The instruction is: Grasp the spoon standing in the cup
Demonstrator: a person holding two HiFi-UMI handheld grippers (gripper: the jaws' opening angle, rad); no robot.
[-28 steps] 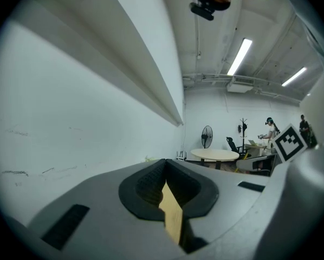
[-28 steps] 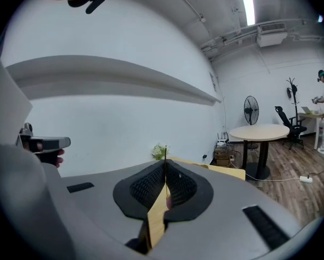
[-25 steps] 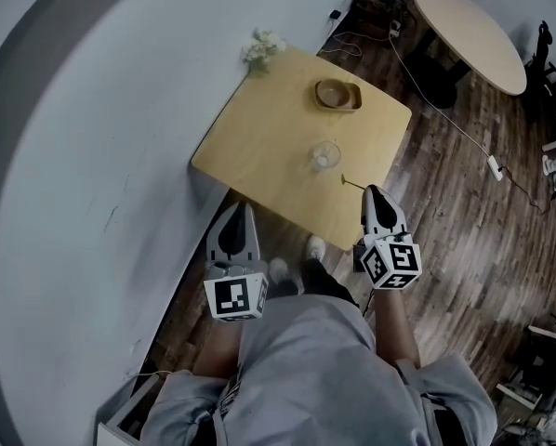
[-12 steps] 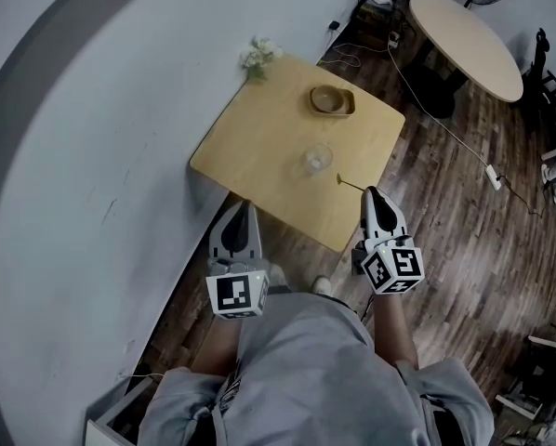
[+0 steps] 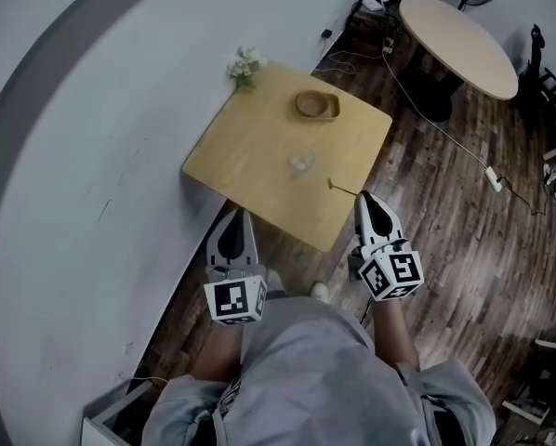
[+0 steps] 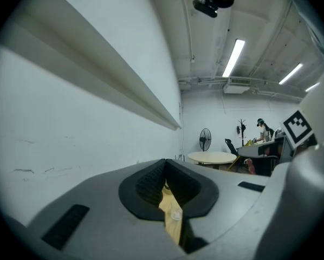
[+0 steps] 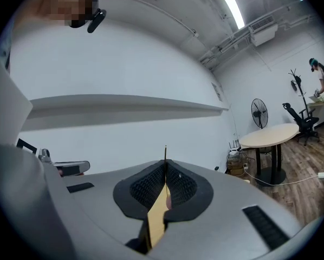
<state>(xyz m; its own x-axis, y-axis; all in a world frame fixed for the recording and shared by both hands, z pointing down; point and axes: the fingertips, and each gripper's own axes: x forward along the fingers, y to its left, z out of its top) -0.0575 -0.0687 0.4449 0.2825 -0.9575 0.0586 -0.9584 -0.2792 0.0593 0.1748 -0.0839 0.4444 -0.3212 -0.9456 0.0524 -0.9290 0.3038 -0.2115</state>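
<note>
A clear glass cup [image 5: 301, 163] stands empty on the square wooden table [image 5: 250, 147]. The thin spoon [image 5: 343, 188] pokes out of my right gripper [image 5: 364, 199], which is shut on it and holds it over the table's near corner, well clear of the cup. In the right gripper view only the spoon's slim end [image 7: 165, 153] shows above the closed pads of the right gripper [image 7: 165, 166]. My left gripper [image 5: 234, 216] hangs shut and empty off the table's near edge. In the left gripper view the left gripper [image 6: 165, 164] points at the table.
A wooden bowl [image 5: 316, 105] and a small bunch of flowers [image 5: 245, 63] sit at the table's far side. A white wall runs along the left. A round table [image 5: 455, 31], cables on the wood floor and the person's shoes [image 5: 319, 291] are nearby.
Both grippers have drawn back from the table, the right one carrying the spoon with it. The table and cup now sit farther away in the head view.
</note>
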